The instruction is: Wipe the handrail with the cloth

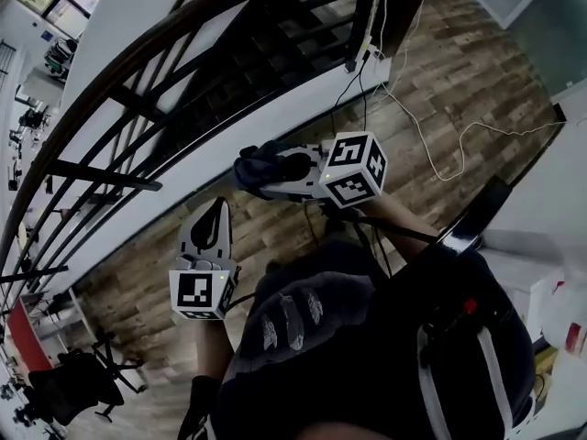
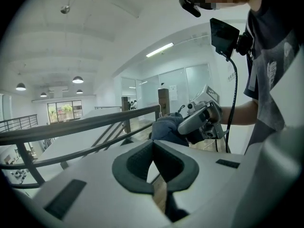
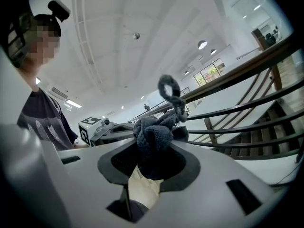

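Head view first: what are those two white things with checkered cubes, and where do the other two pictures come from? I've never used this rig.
A person holds two hand tools, each ending in a claw; the cubes are part of the tools. The head view looks down from the person's head. Each other picture comes from a camera riding on one tool, looking along its claw. The right claw is shut on a dark cloth, near the handrail. The left claw is shut and empty.

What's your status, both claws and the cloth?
Left claw shut, empty. Right claw shut on cloth, bunched between jaws. Cloth short of handrail, no contact seen. Nothing in the way.
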Available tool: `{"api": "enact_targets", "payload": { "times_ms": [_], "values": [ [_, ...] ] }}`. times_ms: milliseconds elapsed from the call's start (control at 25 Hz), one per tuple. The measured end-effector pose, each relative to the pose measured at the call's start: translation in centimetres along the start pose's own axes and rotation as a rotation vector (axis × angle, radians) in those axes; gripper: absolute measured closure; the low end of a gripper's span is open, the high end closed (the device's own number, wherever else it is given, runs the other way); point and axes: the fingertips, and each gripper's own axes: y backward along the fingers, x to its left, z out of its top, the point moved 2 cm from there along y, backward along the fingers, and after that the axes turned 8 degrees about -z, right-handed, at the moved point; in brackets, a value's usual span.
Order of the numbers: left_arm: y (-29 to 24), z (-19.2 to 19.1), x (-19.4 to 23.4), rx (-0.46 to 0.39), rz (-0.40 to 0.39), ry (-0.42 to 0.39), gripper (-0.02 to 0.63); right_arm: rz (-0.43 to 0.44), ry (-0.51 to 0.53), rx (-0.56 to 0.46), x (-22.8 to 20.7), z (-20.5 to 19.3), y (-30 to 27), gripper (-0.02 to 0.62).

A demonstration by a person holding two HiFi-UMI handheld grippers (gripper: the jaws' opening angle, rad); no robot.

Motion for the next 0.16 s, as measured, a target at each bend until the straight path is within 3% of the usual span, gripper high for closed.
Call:
{"api": "enact_targets", "payload": {
  "times_ms": [160],
  "values": [
    [5.2, -1.7, 0.0, 0.007, -0.054, -0.018, 0.6, -0.06, -0.079, -0.05, 4.1, -2.0, -1.1, 0.483]
  ]
}}
